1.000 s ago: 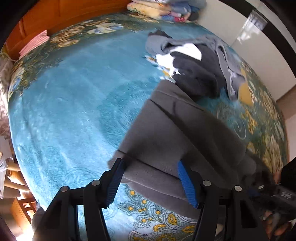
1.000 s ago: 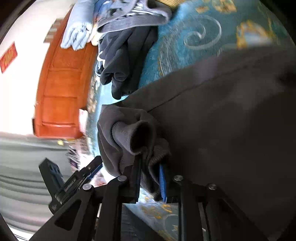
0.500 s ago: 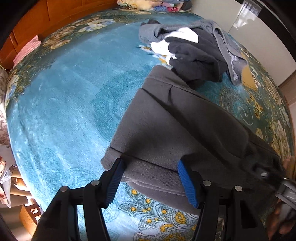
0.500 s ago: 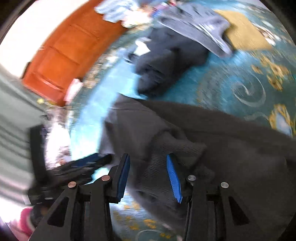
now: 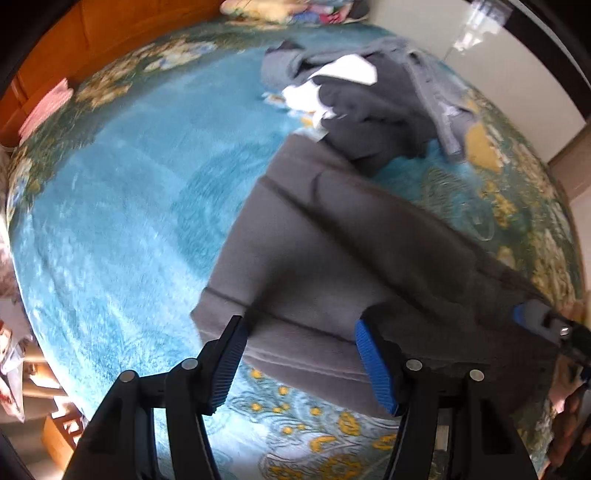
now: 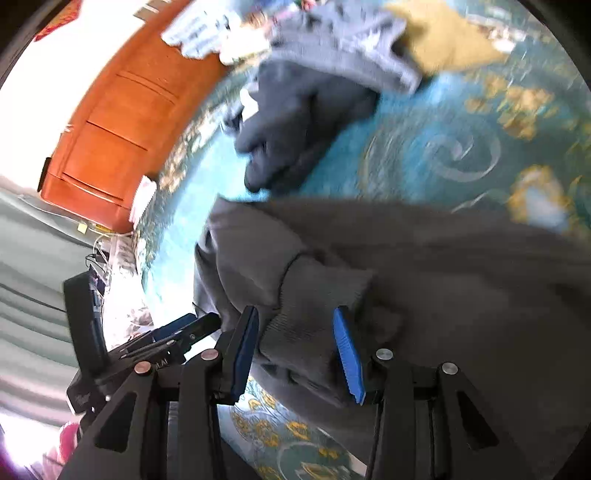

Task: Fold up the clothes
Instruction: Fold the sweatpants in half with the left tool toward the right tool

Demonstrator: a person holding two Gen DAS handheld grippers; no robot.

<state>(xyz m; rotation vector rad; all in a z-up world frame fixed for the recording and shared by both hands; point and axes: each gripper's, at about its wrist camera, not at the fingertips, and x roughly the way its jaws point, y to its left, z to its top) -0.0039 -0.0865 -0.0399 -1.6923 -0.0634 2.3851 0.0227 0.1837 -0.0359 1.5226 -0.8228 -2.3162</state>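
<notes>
Right gripper jaws are opening over the ribbed cuff at lower centre, pads clear of the fabric. Left gripper stands wide over the grey sweatshirt hem, gripping nothing. Sweatshirt lies flat mid-frame on the teal blanket; unfolded clothes pile sits upper right.

Motion blur softens both views. In the right wrist view the pile of clothes is smeared; its separate garments cannot be counted. The grey sweatshirt runs past the right and bottom edges, so its full outline is unknown. The bedspread pattern is smeared. In the left wrist view the right gripper is cut off at the right edge; only 1 blue pad shows. The sweatshirt's far end lies under the pile. Items beyond the bed's far edge are too small and cropped to identify.
</notes>
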